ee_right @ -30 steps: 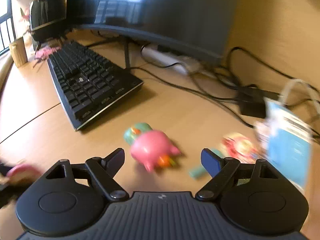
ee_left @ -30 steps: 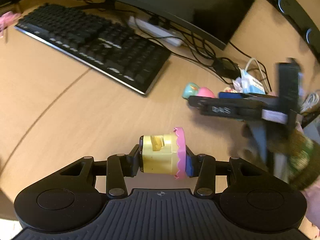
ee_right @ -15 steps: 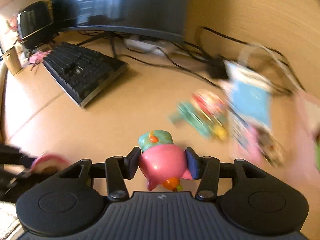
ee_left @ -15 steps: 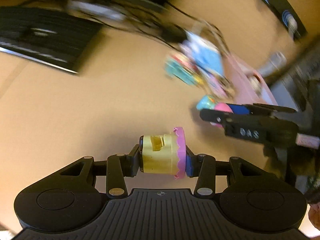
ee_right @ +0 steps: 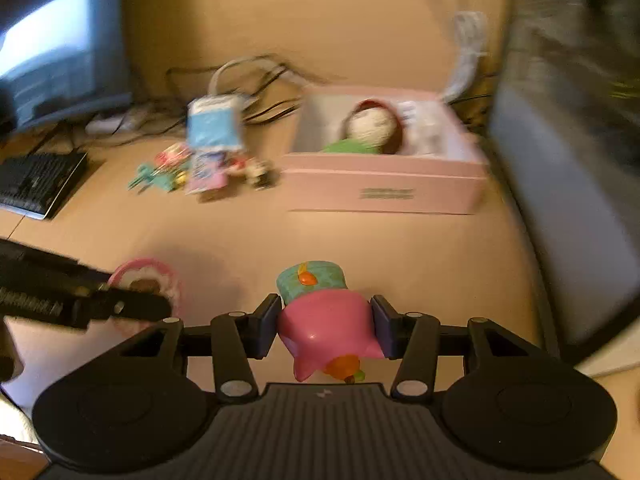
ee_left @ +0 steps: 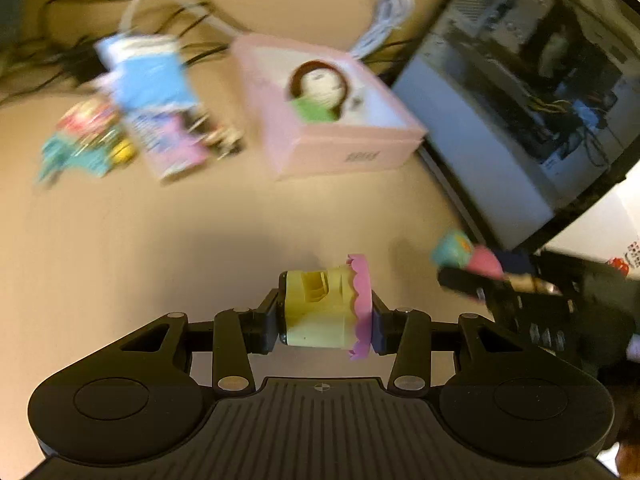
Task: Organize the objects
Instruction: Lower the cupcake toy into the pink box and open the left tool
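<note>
Dim warm light, heavy motion blur on bkgd, fisheye bending at edges; screen (ee_right: 52, 40) glare top left

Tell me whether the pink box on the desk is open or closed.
Open. The pink box has no lid on top, and both wrist views look straight into its white interior, where a doll lies.

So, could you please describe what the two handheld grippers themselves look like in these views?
Both are matte black plastic. The left gripper and the right gripper each have a ribbed central body, two round discs at the sides, linkage arms with silver pivot pins and dark blue pads. A small cross mark sits on the rib edge.
</note>
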### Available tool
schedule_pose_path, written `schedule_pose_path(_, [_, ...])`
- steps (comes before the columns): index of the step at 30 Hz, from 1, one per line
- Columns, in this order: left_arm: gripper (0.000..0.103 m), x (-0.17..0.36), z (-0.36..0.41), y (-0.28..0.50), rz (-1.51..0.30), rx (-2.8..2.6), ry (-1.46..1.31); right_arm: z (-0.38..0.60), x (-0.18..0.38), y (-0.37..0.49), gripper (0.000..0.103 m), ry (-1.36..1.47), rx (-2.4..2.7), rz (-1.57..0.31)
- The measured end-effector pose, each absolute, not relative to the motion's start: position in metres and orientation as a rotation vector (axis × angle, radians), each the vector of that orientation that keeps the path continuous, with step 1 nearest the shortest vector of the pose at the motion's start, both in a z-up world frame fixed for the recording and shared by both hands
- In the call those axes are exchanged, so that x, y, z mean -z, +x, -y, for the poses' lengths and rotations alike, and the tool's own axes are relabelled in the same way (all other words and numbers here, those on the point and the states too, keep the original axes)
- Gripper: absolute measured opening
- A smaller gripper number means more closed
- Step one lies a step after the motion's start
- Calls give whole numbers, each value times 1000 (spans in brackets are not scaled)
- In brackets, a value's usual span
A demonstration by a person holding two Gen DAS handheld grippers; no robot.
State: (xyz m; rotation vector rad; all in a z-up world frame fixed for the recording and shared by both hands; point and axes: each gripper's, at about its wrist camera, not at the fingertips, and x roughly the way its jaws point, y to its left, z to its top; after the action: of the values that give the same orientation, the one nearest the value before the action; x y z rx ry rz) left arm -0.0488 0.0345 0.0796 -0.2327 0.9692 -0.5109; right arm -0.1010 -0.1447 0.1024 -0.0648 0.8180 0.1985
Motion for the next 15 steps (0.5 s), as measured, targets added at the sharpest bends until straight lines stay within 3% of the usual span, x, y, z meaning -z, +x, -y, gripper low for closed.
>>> schedule_pose_path(8, [47,-112,25,6,-878,493,-209,197,-105,-124,49,-19,-143,-755])
schedule_pose_path(15, [47,-157,48,71,-659,350,-152,218,-93,-112,49,45,-173,-760])
